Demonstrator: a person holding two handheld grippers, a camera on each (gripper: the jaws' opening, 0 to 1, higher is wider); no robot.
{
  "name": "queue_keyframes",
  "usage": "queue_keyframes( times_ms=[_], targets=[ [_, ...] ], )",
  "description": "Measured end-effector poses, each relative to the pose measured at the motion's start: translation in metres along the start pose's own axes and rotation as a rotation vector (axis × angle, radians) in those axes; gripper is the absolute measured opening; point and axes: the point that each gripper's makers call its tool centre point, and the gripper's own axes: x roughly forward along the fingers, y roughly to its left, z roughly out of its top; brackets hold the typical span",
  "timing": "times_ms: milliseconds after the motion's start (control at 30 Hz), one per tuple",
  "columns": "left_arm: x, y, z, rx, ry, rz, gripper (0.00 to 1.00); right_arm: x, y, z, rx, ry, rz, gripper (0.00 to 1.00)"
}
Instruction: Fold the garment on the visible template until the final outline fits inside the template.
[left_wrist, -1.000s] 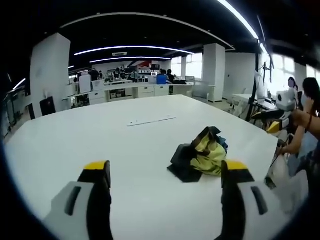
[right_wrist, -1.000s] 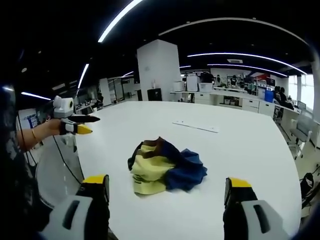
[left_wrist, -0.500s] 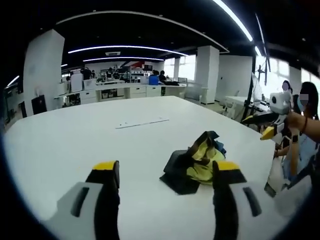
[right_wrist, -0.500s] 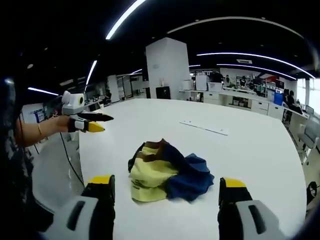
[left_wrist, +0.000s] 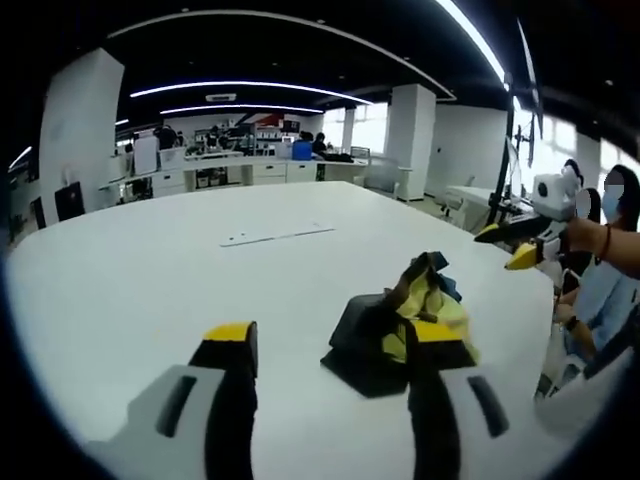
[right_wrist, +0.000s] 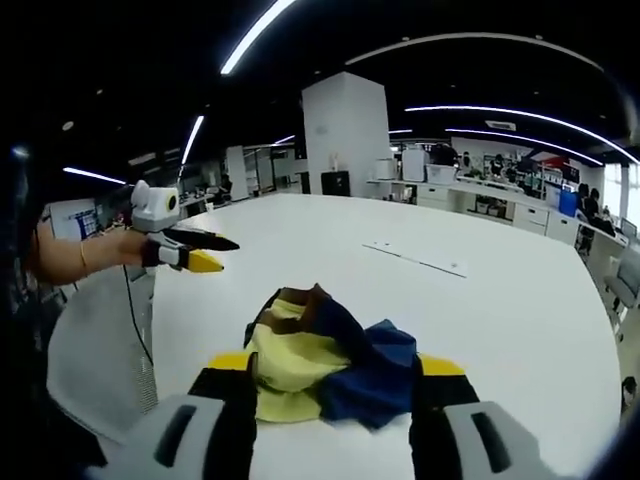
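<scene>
On the white worktop (right_wrist: 480, 300) lay a crumpled garment (right_wrist: 325, 355); right gripper (right_wrist: 334, 380) and left gripper (left_wrist: 335, 350) both gaped, empty. Risk: snagging several layers together.

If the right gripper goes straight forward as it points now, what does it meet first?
Most likely the crumpled garment. It lies on the table directly ahead, between the open jaws of the right gripper. Exact depth is unclear.

Big white table (left_wrist: 150, 280) ahead of the jaws, open-plan office beyond, white square pillar (right_wrist: 345, 130), dark ceiling with curved light strips (left_wrist: 240, 88), desks and cabinets (left_wrist: 240, 172) along far wall, bright windows (left_wrist: 368, 125) behind
</scene>
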Motion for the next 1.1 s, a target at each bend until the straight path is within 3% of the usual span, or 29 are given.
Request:
queue_keyframes(
  times_ms=[133, 333, 533, 933, 1000, 1100],
  targets=[
    [0.014, 0.005, -0.005, -0.014, 0.014, -0.008, 0.52, 0.01, -0.005, -0.001, -0.005, 0.002, -0.006, 0.58],
    [0.033, 0.013, -0.011, -0.013, 0.028, -0.023, 0.42, 0.022, -0.011, 0.0, -0.001, 0.0, 0.009, 0.48],
    [0.051, 0.016, -0.015, -0.003, 0.046, -0.05, 0.39, 0.032, -0.018, -0.002, 0.005, 0.004, 0.011, 0.41],
    [0.084, 0.004, -0.042, 0.009, 0.137, -0.112, 0.32, 0.052, -0.016, -0.005, 0.0, 0.021, 0.04, 0.26],
    [0.087, 0.005, -0.048, 0.07, 0.169, -0.11, 0.31, 0.054, -0.016, -0.005, 0.008, 0.022, 0.039, 0.25],
    [0.091, 0.0, -0.052, 0.064, 0.177, -0.123, 0.3, 0.057, -0.017, -0.005, 0.006, 0.02, 0.033, 0.23]
  ],
)
